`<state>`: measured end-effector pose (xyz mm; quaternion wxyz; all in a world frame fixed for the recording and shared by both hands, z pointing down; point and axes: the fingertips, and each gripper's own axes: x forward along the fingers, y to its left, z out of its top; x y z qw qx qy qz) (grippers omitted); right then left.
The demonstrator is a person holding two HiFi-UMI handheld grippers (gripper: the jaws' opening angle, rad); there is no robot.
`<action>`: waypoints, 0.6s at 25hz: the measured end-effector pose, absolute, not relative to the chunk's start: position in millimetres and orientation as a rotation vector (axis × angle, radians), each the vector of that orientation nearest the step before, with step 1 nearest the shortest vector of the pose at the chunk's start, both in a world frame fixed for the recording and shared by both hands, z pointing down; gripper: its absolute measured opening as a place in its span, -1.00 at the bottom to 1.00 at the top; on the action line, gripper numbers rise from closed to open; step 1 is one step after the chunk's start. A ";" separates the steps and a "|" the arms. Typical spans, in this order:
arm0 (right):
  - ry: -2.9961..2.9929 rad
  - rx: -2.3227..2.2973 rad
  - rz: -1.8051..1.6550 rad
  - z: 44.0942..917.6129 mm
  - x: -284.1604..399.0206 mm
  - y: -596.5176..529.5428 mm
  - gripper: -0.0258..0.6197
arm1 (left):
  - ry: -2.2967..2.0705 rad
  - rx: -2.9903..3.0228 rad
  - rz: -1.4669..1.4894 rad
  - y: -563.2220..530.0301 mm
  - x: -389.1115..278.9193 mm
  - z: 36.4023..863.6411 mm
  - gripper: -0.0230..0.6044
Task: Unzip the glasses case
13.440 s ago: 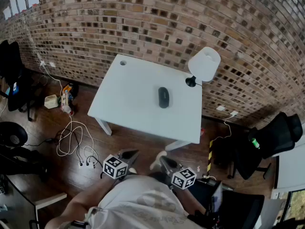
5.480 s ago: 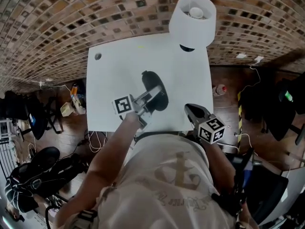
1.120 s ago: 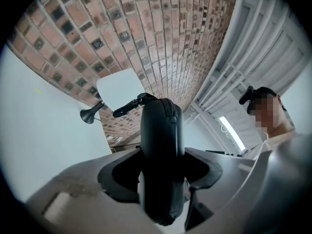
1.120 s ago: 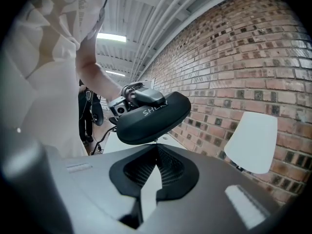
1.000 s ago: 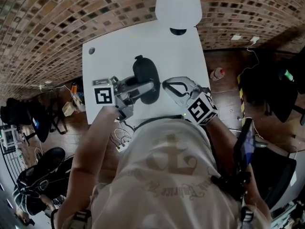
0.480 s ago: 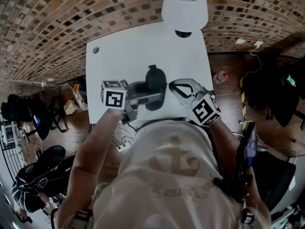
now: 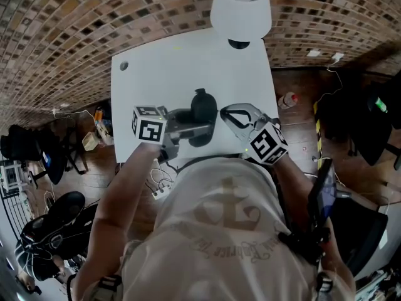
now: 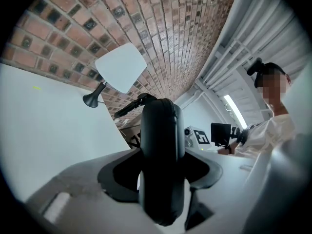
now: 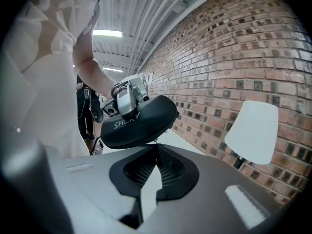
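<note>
Head view: the white bench (image 7: 156,80) is sitting against a brick wall (image 7: 94,11). A white-shaded lamp (image 7: 241,8) is standing at the bench's 12 o'clock edge.

The black glasses case (image 7: 202,108) is sitting over the middle of the bench, toward its 6 o'clock edge. The left gripper (image 7: 197,123) is reaching in from the case's 8 o'clock. The right gripper (image 7: 223,113) is coming in from 4 o'clock, its tips just beside the case.

Left gripper view: the jaws are standing wide and clamping the case (image 8: 162,145) on its two broad faces. The case is standing on edge, its narrow side facing us. Its lower end is running out of frame, so we cannot tell whether it is touching the bench. The lamp (image 8: 121,67) is showing at 11 o'clock of the case.

Right gripper view: the jaws are pressed together, with their tips right under the case (image 9: 139,121). A tiny nub is hanging from the case's underside exactly there. We cannot make out whether it is a zip pull or whether the pads are pinching it. White lettering on the case is too blurred for us to read. The left gripper's body is covering the case's top at 11 o'clock.

The person's torso (image 7: 219,243) is hiding the bench's near edge. Cables (image 7: 160,184) are lying on the floor at 7 o'clock of the bench.
</note>
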<state>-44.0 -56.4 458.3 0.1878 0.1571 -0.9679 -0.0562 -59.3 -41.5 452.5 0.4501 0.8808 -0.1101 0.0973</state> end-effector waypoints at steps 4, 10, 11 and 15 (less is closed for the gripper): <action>-2.739 0.460 -0.142 454.1 -43.3 -59.1 -0.90 | -0.258 2.185 0.276 -36.5 -58.6 454.3 -0.09; -2.731 0.459 -0.165 449.2 -39.3 -61.2 -0.90 | -0.246 2.196 0.320 -32.6 -55.6 454.0 -0.09; -2.730 0.460 -0.168 448.4 -38.7 -61.9 -0.90 | -0.236 2.201 0.350 -29.7 -55.6 456.7 -0.09; -2.741 0.450 -0.181 447.1 -40.6 -62.1 -0.90 | -0.203 2.202 0.421 -22.4 -58.5 462.2 -0.09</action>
